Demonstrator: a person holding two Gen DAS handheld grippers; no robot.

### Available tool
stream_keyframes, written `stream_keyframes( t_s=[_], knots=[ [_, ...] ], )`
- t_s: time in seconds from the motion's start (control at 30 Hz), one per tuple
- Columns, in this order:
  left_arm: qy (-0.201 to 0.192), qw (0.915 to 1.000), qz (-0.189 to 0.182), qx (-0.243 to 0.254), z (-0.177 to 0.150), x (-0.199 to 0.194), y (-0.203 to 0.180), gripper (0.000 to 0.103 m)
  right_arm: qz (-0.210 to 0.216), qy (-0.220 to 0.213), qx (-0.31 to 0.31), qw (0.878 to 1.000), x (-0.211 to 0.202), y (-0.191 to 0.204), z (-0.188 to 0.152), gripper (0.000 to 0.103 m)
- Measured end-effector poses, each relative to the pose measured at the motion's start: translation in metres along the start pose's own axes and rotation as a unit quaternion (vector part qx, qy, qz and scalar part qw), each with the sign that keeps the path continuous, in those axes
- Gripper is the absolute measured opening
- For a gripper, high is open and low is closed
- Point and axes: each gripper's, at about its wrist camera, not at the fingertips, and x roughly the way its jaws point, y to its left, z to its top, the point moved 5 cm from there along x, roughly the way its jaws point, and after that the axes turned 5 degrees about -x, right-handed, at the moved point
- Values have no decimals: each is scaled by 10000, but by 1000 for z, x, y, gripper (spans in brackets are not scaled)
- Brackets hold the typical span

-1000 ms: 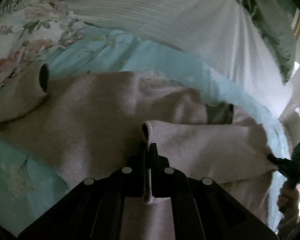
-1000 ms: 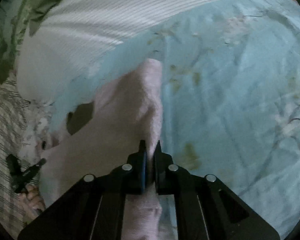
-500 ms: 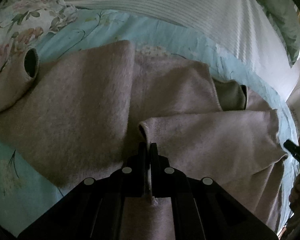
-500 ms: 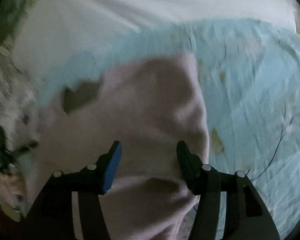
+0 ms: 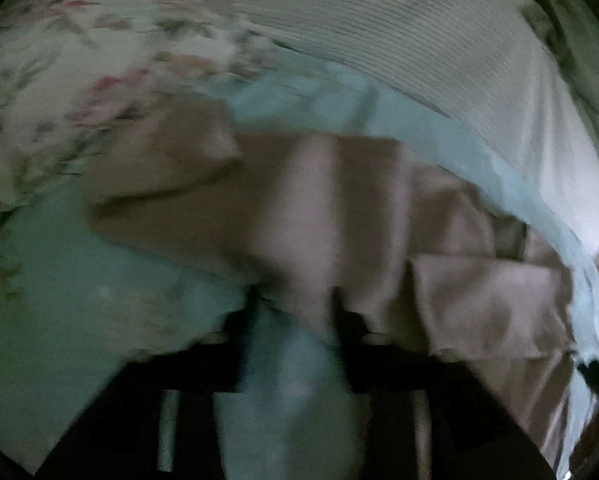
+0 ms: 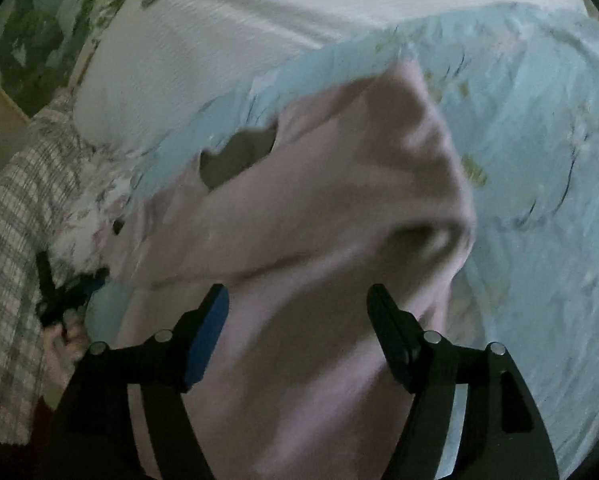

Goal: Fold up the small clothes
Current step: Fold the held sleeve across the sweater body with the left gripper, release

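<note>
A small pale pink sweater (image 5: 339,208) lies on a light blue floral bedsheet (image 5: 79,300), with a sleeve folded across its body (image 5: 491,300). The left wrist view is blurred. My left gripper (image 5: 297,300) is open and empty, at the sweater's near edge, with blue sheet showing between its fingers. In the right wrist view the sweater (image 6: 339,216) fills the middle, its dark neck opening (image 6: 239,156) toward the upper left. My right gripper (image 6: 297,304) is open wide and empty, just above the sweater's near part.
A white ribbed pillow (image 6: 259,20) lies beyond the sweater. A white floral cloth (image 5: 79,80) sits at the left of the left wrist view. A checked cloth (image 6: 11,240) and the other gripper (image 6: 59,296), held in a hand, show at the left of the right wrist view.
Both grippers have let go of the sweater: the right one opened first, the left one just now. The left gripper has pulled back and to the left, off the folded sleeve.
</note>
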Motion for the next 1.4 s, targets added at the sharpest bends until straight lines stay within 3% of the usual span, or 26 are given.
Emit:
stream_keyframes(
  t_s=[0.03,0.13,0.33,0.47,0.5,0.53,0.57,0.63,0.67,0.9,1.03,1.23,1.4],
  knots=[
    [-46,9999,91,-24,6,0,7,69,56,59,27,10000,5,3,-3,72],
    [-204,9994,281,38,29,1,25,80,193,241,64,9995,16,13,-19,72],
    [-258,9916,1059,700,62,36,33,82,311,412,170,9985,28,28,-24,72],
    [-37,9875,1383,751,77,69,49,82,276,440,118,9986,28,32,-21,72],
    [-39,9861,1498,717,82,76,55,81,273,447,132,9985,29,32,-21,72],
    [-32,9859,1532,668,85,80,59,72,274,454,145,9985,29,33,-21,72],
    [-39,9873,1474,598,88,83,62,63,279,469,171,9984,30,33,-21,72],
    [-84,9905,1293,461,93,83,67,13,313,470,189,9982,30,35,-23,72],
    [-101,9922,1180,386,95,79,68,6,322,461,176,9983,30,36,-23,72],
    [-541,9971,516,137,85,20,57,4,457,349,81,9983,22,46,-24,72],
    [-785,9966,-114,236,68,-26,20,4,530,225,73,9983,11,49,-23,72],
    [-836,9881,-1113,660,33,-69,-84,4,544,12,143,9984,-10,43,-24,72],
    [-628,9769,-1746,1065,-3,-69,-175,4,447,-206,293,9984,-31,25,-24,72]
  ],
)
